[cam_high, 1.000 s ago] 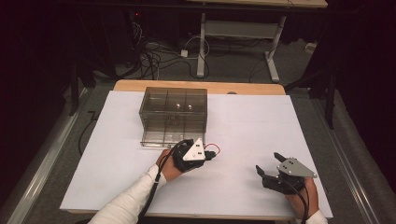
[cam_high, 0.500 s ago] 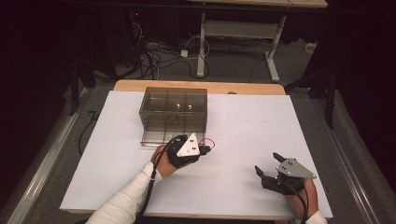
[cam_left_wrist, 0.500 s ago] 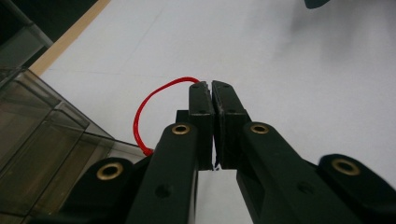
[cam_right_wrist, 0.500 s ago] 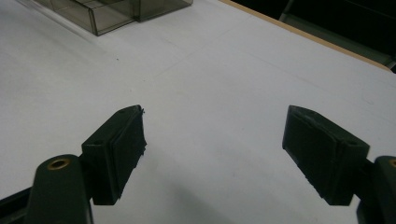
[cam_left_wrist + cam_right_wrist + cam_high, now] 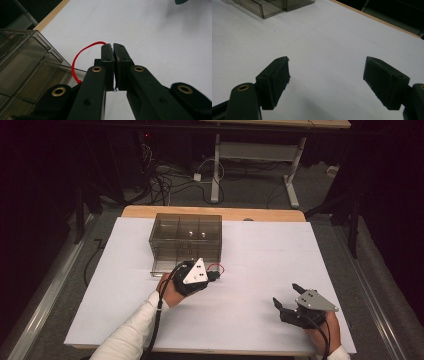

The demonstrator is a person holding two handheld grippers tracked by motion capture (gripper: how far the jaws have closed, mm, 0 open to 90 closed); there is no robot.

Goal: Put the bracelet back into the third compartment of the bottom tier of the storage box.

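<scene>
Grippers at work beside a clear drawer box on a white table.

Left gripper (image 5: 113, 47) has its jaws clenched on a thin red wire (image 5: 82, 53), pinched at the pad tips; the wire loops out to the left and curves back down beside the jaw, just next to the smoky transparent organiser box (image 5: 22, 65). From the high view, the left gripper (image 5: 212, 275) sits right at the front of the box (image 5: 185, 232), whose bottom drawer (image 5: 167, 266) is pulled out, with the wire (image 5: 219, 267) showing red by the jaw tips. Right gripper (image 5: 325, 80) rests well apart on the white table (image 5: 324, 35), jaws spread wide with nothing between them; in the high view it (image 5: 284, 301) lies near the table's front right.
</scene>
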